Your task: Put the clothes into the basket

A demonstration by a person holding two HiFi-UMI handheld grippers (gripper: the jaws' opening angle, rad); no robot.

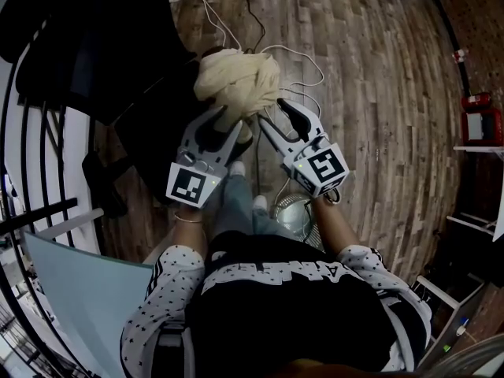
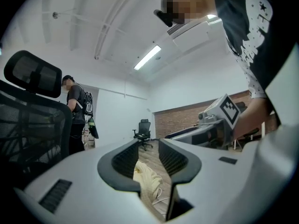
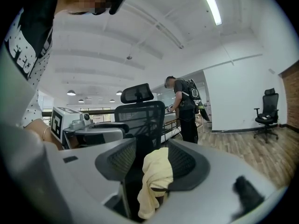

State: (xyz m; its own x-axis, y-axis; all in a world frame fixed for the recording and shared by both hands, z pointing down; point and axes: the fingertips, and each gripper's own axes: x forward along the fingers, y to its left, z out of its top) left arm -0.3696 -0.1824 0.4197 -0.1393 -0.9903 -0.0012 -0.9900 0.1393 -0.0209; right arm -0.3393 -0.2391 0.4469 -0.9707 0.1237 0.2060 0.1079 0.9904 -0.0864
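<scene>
A cream garment (image 1: 236, 81) hangs bunched above the wood floor, just past both grippers' tips. My left gripper (image 1: 222, 120) points at its lower left with jaws apart. In the left gripper view the garment (image 2: 145, 175) lies low in the gap of that gripper (image 2: 148, 148), with nothing pressing on it. My right gripper (image 1: 272, 115) reaches the bundle's lower right. In the right gripper view the garment (image 3: 156, 176) drapes against one jaw of that gripper (image 3: 152, 155), with a gap on the other side. Under the bundle is a dark shape I cannot make out.
A black office chair (image 1: 94, 46) stands close at the left and fills the middle of the right gripper view (image 3: 140, 115). White cables (image 1: 299, 69) trail over the floor. A person (image 3: 184, 106) stands farther back. A red box (image 1: 480, 120) sits at the far right.
</scene>
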